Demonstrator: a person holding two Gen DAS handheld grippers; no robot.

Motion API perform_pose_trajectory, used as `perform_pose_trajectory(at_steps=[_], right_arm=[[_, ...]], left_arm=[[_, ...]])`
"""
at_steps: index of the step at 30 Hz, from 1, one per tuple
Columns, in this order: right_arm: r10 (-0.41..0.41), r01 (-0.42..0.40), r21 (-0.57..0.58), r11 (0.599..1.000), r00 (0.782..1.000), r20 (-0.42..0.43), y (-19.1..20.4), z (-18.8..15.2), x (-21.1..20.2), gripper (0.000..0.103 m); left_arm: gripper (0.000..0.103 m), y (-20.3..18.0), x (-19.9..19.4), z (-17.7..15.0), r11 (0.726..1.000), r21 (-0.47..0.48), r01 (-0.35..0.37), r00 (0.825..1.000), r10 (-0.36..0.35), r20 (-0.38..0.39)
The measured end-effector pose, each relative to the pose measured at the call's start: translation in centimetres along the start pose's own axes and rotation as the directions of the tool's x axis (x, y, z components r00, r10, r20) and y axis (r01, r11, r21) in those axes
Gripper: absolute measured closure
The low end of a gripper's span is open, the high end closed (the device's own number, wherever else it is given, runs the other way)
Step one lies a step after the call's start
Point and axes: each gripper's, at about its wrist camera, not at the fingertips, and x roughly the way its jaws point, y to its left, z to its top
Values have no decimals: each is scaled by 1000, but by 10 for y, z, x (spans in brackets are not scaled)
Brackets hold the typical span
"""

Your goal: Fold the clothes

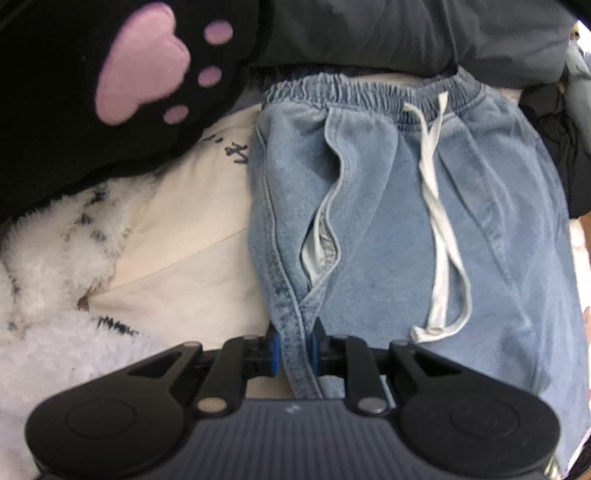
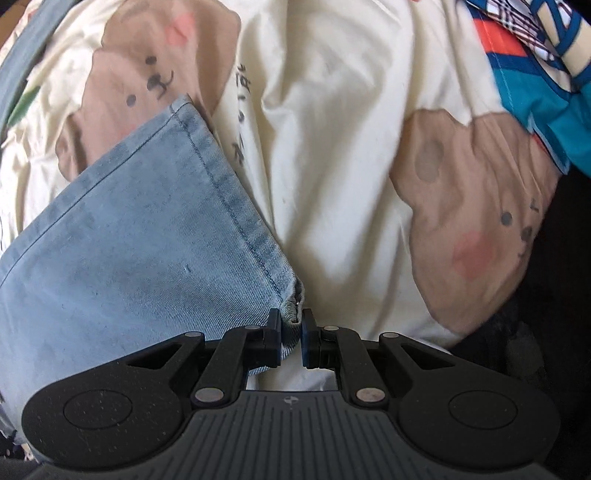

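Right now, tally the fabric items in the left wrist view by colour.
Blue: 1, denim trousers
Black: 1, paw-print plush
Dark grey: 1, garment
Cream: 1, printed bedsheet
White: 1, fluffy fabric
Total: 5

Ahead of your right jaws the quilt (image 2: 332,147) lies open; a black cushion (image 1: 74,110) blocks the left jaws' upper left.

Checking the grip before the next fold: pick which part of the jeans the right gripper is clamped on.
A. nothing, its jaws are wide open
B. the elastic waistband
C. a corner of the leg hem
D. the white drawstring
C: in the right wrist view the right gripper has its blue pads closed on the stitched hem corner of the denim jeans, which lie on the cream printed bedding.
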Motion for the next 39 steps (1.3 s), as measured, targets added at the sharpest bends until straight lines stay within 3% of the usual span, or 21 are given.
perform_pose_trajectory(at_steps=[6, 10, 12, 13, 17, 24, 28, 30, 34, 37, 38, 39], right_arm=[[-8, 7, -20, 1000, 1000, -28, -1, -5, 4, 95], [-57, 45, -184, 982, 997, -60, 15, -1, 23, 87], [-37, 37, -244, 969, 999, 6, 23, 5, 13, 79], [-19, 30, -269, 963, 999, 43, 26, 8, 6, 67], [41, 16, -342, 940, 987, 158, 43, 27, -9, 63], [71, 67, -513, 856, 967, 245, 73, 64, -1, 55], [37, 118, -532, 838, 961, 273, 76, 74, 5, 54], [44, 78, -481, 873, 970, 238, 76, 78, 12, 54], [80, 44, -502, 864, 971, 223, 79, 82, 18, 55], [66, 65, -530, 846, 972, 225, 86, 79, 23, 54], [61, 73, -538, 840, 972, 227, 88, 79, 25, 57], [60, 76, -537, 840, 971, 231, 87, 80, 26, 67]], left_arm=[[87, -2, 2, 1, 1000, 7, -18, 1000, 18, -6], [82, 0, 16, 6, 999, -17, -45, 998, 44, -47], [79, -2, 11, 10, 999, -7, -47, 998, 47, -37], [76, -3, 7, 12, 999, 14, -50, 999, 50, -22], [65, 1, -2, 17, 999, 25, -49, 999, 48, 12], [65, 7, 3, 17, 999, -10, -51, 999, 51, 11], [65, 6, 6, 16, 998, -11, -56, 998, 57, 11], [65, 2, 8, 17, 998, -15, -60, 998, 60, 10], [65, 0, 11, 18, 998, -17, -65, 998, 65, 10], [65, 0, 11, 19, 998, -23, -66, 998, 66, 18], [65, 0, 11, 20, 998, -26, -64, 998, 65, 27], [65, -1, 12, 21, 998, -31, -64, 997, 65, 33]])
